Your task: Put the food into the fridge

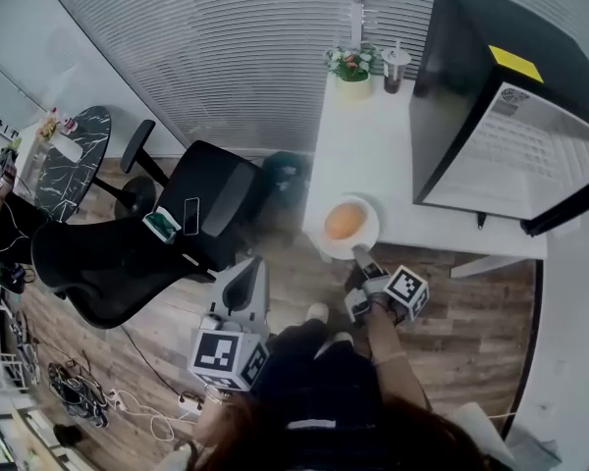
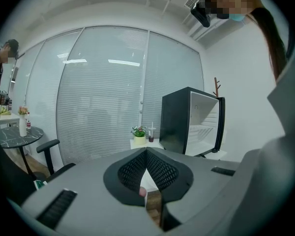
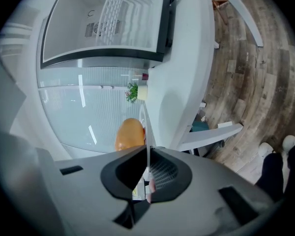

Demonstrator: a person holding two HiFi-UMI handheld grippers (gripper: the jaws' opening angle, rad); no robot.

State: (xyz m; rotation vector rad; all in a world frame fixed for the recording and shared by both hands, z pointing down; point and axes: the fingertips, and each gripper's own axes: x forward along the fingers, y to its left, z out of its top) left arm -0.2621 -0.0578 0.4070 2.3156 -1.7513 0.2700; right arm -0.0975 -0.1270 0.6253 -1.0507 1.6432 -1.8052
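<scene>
**Item: food (image 1: 343, 222).** Round and orange, lying loose on a white plate (image 1: 320, 239). The plate is at the near corner of the desk (image 1: 373, 145); whether it rests there or hangs just clear cannot be told.

**Right hand-held gripper (image 3: 146, 147).** Clenched on the plate's thin near rim, and this is the only grip on the load.

**Left hand-held gripper (image 2: 146, 150).** Clamped shut on nothing, held low and well apart from the desk.

**Fridge (image 1: 461, 96).** Black, standing on the desk's far right. Its door is open and the white inside shows.

**Step in hand (judged).** Carry plate and food to the fridge.
- Keep the plate level, since a grip at one rim lets the far side sag and the food could roll off.
- Move slowly and enter the opening squarely.

**Edges.**
- The desk corner lies right under the plate.
- The lip of the fridge opening and the edge of the open door must both be cleared.

**Open room.**
- A bare strip of desk runs between plate and fridge.
- A plant (image 1: 351, 65) and a cup (image 1: 395, 67) stand at the far end, off the likely path.
- A chair (image 1: 177, 234) stands on the left, near the free gripper.
</scene>
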